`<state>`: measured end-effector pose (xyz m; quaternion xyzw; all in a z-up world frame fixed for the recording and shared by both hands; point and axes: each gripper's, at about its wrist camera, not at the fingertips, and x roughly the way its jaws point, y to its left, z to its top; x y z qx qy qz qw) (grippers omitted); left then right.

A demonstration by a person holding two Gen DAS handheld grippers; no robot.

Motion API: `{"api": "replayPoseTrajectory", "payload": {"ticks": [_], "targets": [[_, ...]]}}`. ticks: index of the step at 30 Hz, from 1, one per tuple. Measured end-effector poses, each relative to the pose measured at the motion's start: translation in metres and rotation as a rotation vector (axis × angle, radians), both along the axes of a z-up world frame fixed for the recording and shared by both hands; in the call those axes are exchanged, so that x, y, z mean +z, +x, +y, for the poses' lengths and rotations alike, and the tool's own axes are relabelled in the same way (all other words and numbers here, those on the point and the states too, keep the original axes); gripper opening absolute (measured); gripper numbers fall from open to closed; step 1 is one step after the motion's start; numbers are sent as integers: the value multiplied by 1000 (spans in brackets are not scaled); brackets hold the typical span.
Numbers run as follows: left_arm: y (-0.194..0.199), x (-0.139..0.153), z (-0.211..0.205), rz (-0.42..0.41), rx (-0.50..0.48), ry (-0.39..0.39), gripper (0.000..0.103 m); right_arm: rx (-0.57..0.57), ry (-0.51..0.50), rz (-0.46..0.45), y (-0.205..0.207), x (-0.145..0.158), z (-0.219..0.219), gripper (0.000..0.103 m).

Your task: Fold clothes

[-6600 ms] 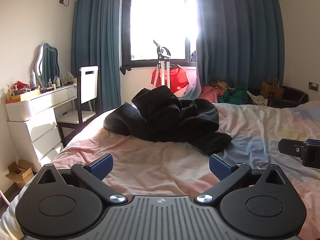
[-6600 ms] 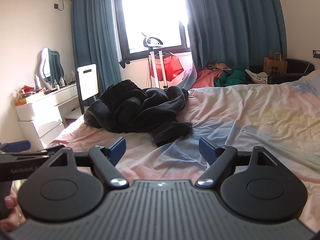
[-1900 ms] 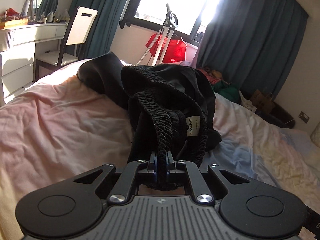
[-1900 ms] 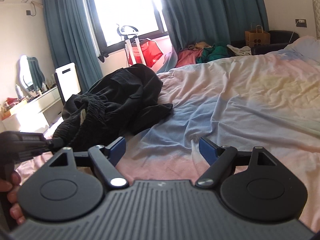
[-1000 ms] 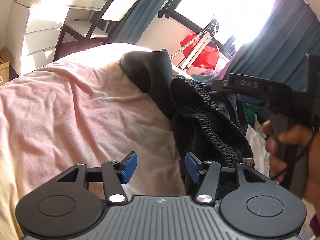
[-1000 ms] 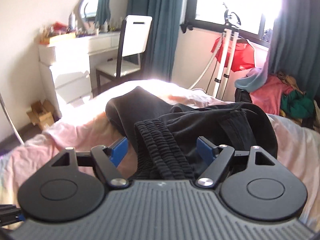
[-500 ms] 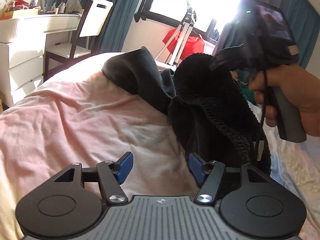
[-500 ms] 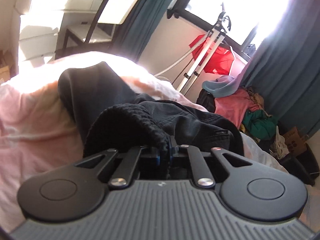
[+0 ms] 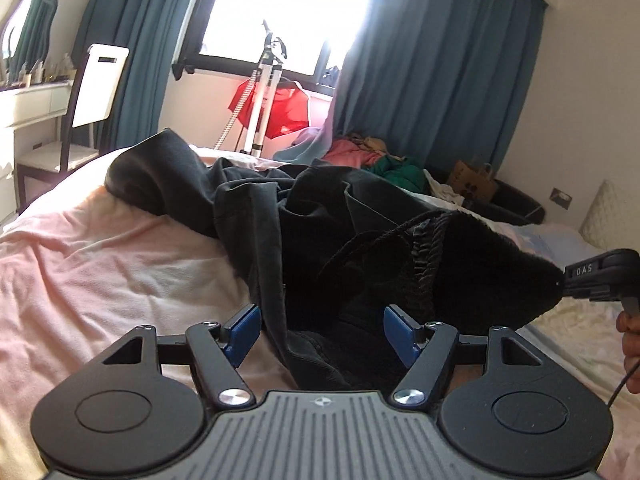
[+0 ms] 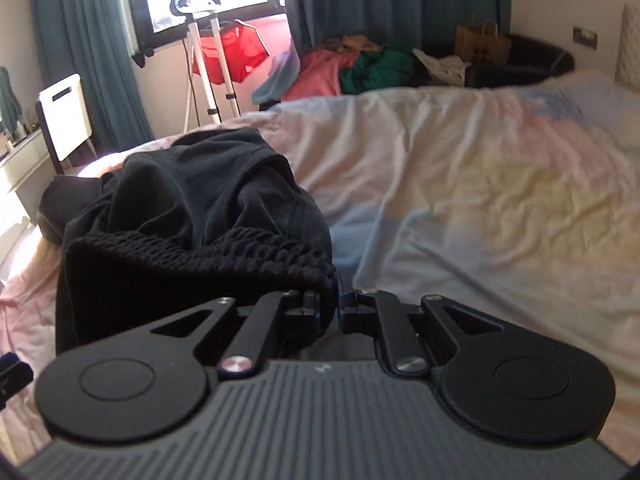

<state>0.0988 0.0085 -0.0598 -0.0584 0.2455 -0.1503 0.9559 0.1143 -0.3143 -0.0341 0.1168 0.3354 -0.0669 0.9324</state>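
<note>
A crumpled pair of black trousers point(image 9: 256, 204) lies on the bed; it also shows in the right wrist view point(image 10: 192, 196). My right gripper point(image 10: 330, 308) is shut on the ribbed elastic waistband point(image 10: 224, 252) and holds it stretched out to the right, above the sheet. In the left wrist view the right gripper point(image 9: 596, 276) shows at the far right edge with the waistband point(image 9: 472, 264) pulled taut. My left gripper point(image 9: 320, 330) is open, its blue pads either side of a hanging fold of the trousers, not closed on it.
The bed point(image 10: 480, 184) has a pastel pink, blue and yellow sheet. A white dresser and chair point(image 9: 96, 92) stand to the left. A garment steamer stand point(image 9: 264, 88) with a red garment is by the window. A pile of clothes point(image 10: 352, 64) and a paper bag point(image 10: 480, 44) lie beyond the bed.
My right gripper, shut on the waistband, has carried it out to the right and stretched it. My left gripper stays open and now has trouser cloth between its pads.
</note>
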Motion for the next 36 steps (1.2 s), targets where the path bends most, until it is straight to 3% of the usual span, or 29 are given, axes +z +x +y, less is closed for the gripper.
{"api": "replayPoseTrajectory", "payload": {"ticks": [4, 7, 11, 15, 23, 29, 33, 36], "targets": [[-9, -13, -27, -1, -42, 100, 74, -5, 53, 54, -27, -36, -24, 9], [-16, -21, -39, 5, -46, 137, 75, 5, 128, 23, -35, -32, -34, 10], [-24, -28, -45, -12, -27, 183, 78, 29, 116, -11, -34, -26, -35, 12], [-31, -35, -52, -29, -9, 229, 80, 36, 106, 30, -37, -37, -28, 12], [-35, -35, -52, -16, 16, 235, 81, 83, 62, 96, -26, -31, -41, 11], [-37, -35, -52, -1, 42, 234, 81, 86, 49, 22, -22, 7, -52, 12], [-43, -35, -47, 3, 63, 184, 83, 120, 71, -21, -26, -6, -48, 13], [-44, -40, -52, -3, 62, 205, 84, 125, 133, -12, -29, -28, -51, 13]]}}
